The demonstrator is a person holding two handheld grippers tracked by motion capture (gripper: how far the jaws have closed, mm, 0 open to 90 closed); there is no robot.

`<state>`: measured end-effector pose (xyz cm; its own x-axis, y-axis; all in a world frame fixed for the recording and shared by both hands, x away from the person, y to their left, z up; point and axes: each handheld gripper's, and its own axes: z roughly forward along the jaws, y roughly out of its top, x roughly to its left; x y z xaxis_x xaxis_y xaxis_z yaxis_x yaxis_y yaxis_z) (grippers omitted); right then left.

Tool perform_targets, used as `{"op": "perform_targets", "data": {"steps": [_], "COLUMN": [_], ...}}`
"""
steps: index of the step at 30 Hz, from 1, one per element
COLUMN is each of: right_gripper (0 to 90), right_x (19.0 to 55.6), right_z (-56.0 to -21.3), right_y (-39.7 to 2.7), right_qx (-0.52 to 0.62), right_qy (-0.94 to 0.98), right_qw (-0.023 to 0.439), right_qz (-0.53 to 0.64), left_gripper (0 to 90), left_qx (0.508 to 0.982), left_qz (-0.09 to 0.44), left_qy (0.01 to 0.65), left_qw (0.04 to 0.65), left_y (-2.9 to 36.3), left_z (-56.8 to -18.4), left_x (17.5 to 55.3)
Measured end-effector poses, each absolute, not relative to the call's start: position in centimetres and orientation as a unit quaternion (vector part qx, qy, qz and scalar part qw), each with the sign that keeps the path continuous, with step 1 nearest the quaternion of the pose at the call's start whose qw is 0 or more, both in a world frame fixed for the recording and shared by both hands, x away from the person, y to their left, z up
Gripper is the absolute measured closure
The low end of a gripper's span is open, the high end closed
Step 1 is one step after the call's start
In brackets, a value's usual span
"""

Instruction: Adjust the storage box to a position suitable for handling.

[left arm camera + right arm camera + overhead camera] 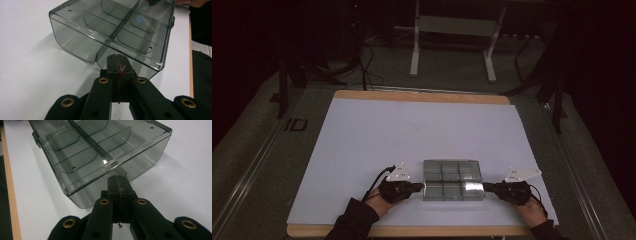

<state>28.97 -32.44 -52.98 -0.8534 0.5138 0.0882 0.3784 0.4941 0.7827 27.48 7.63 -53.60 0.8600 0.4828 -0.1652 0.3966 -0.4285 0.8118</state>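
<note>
A clear smoky-grey plastic compartment box [453, 179] lies closed on the white table top [412, 125], near the front edge. My left gripper [422, 187] is shut, and its tips meet the box's left end wall. In the left gripper view the jaws [117, 58] are pressed together with nothing between them, right at the wall of the box [112, 25]. My right gripper [485, 187] is shut too, against the box's right end. In the right gripper view its closed tips [117, 178] sit just under the lid rim of the box [95, 150]. Dividers show through the lid.
The white sheet covers a wooden table whose front edge [412, 231] runs just under the person's hands. Beyond the table, on a dark floor, stand a white metal frame [452, 25], some cables and dark stands.
</note>
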Motion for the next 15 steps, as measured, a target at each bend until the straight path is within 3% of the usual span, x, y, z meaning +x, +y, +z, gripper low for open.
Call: {"op": "perform_targets", "data": {"steps": [15], "right_gripper": [90.0], "right_x": [28.85], "right_z": [-52.65], "right_y": [-32.56], "right_qx": [0.259], "right_qy": [0.857], "right_qw": [0.081], "right_qz": [0.439], "left_gripper": [90.0], "left_qx": [0.846], "left_qz": [0.048], "left_qy": [0.257], "left_qw": [0.465], "left_y": [7.59], "left_z": [-53.13], "left_x": [27.46]}}
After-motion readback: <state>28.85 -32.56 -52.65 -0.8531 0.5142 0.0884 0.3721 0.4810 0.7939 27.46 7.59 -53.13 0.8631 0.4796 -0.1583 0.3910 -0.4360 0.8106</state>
